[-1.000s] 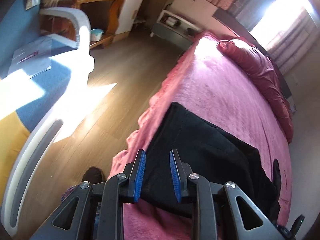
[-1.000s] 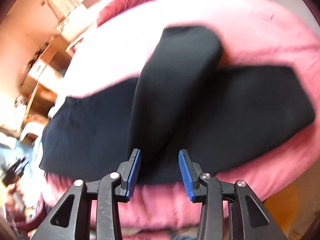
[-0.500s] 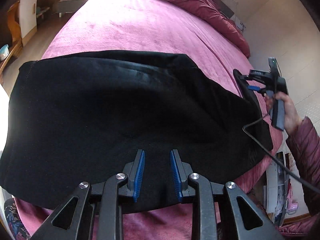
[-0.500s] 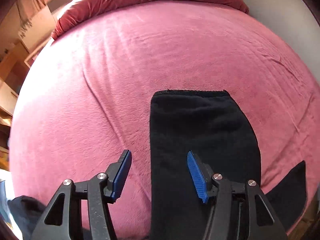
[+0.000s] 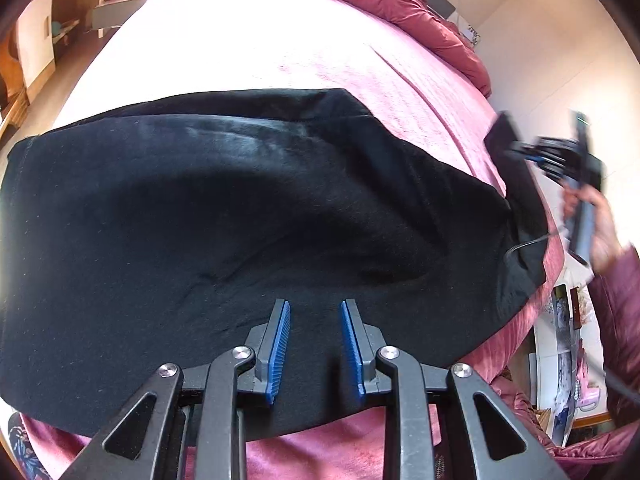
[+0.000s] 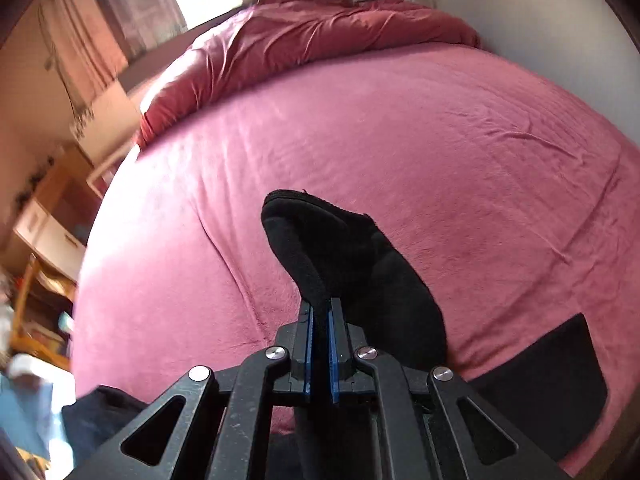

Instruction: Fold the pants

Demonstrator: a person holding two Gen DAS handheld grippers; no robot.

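In the left wrist view, the black pants [image 5: 248, 240] lie spread across the pink bed cover [image 5: 360, 64], reaching almost from the left border of the picture to the right side of the bed. Their far edge runs as a long curve, and beyond it the cover is bare up to the red duvet [image 5: 420, 8] bunched at the head of the bed. The near edge of the pants lies close to the near side of the bed, with a narrow strip of pink showing in front of it. The left gripper [image 5: 314, 348] hovers over this near part with its blue pads apart — nothing is between them. At the right, the right gripper [image 5: 560, 156] is seen in a hand just beside the bed's side, where dark cloth rises toward it.

In the right wrist view, the right gripper [image 6: 319, 350] has its pads pressed together on a fold of the pants [image 6: 352, 264], and the cloth stands up from the pads as a lifted leg end. Around it the pink bed cover [image 6: 440, 140] is open on all sides — another piece of the pants lies flat at the lower right. The red duvet [image 6: 320, 36] lies along the far end.
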